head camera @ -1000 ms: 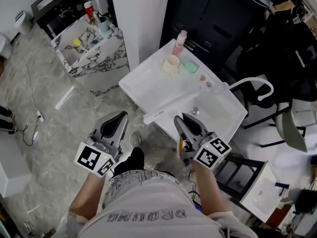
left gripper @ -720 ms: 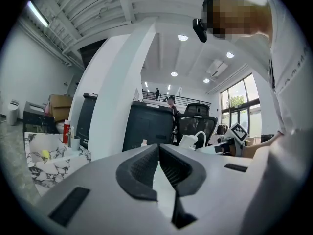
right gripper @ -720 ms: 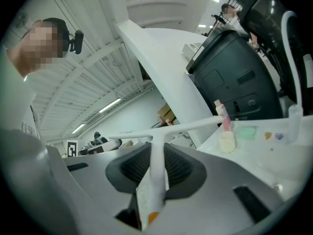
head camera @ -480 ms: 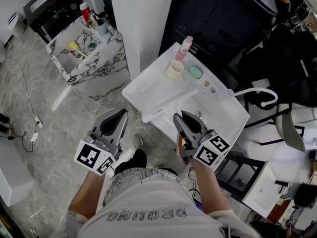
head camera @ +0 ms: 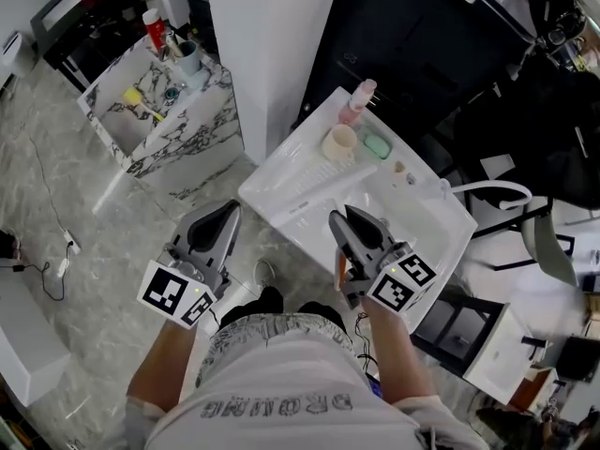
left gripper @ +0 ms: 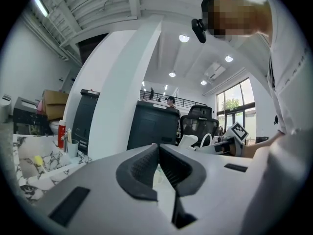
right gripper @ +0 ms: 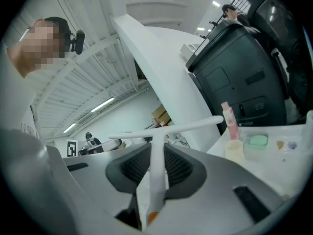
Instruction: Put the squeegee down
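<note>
The squeegee [right gripper: 156,131] is white and T-shaped, with its long blade across the top. My right gripper [right gripper: 157,150] is shut on its handle, which runs back between the pads. In the head view the blade [head camera: 298,206] hangs over the near edge of the white sink [head camera: 272,172], just ahead of the right gripper [head camera: 345,217]. An orange tip shows at the handle's rear end. My left gripper [head camera: 228,216] hovers over the floor to the left of the sink. Its jaws are shut with nothing in them [left gripper: 157,148].
On the sink's back rim stand a pink bottle [head camera: 359,101], a cream cup [head camera: 339,143] and a green soap [head camera: 377,145]. A white pillar [head camera: 272,45] and a dark cabinet [head camera: 422,45] rise behind. A marble-patterned vanity [head camera: 159,111] stands far left; office chairs stand right.
Both grippers have moved forward together, and the sink now lies closer under the right one. The squeegee's blade now reaches over the sink's edge. Neither grip has changed.
</note>
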The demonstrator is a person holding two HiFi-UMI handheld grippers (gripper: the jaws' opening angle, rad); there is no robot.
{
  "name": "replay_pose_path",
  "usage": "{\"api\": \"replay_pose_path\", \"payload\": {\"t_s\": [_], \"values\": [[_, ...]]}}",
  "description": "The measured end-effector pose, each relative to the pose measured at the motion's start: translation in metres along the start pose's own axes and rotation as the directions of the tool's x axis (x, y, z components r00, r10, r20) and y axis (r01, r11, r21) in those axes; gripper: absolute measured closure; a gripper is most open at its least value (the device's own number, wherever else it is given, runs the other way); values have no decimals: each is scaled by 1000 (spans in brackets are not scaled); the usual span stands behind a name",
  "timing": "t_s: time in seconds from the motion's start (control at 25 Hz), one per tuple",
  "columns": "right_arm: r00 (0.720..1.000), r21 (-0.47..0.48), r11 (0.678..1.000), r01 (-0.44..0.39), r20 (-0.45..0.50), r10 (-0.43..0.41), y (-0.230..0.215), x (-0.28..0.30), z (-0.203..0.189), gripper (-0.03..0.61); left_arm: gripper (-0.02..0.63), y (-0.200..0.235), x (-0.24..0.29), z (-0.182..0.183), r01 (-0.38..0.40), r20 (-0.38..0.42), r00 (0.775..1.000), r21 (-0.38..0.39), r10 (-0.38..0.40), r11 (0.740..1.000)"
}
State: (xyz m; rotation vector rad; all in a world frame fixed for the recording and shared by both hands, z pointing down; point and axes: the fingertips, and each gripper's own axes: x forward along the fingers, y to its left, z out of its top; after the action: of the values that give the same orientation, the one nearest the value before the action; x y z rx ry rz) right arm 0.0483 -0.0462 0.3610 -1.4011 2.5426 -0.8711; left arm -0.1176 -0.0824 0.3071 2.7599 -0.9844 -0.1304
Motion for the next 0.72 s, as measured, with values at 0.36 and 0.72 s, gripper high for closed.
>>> {"api": "replay_pose_path", "payload": {"t_s": [0.36,0.72], "values": [[1000,12,1000,26,-5,-26,-15,28,3,488,591,28,16,0,18,-11,1000,-11,-18,1000],[998,-12,999,34,-43,-35,-32,53,1,488,591,42,26,-7,6,-26,1000,-30,-7,1000]]}}
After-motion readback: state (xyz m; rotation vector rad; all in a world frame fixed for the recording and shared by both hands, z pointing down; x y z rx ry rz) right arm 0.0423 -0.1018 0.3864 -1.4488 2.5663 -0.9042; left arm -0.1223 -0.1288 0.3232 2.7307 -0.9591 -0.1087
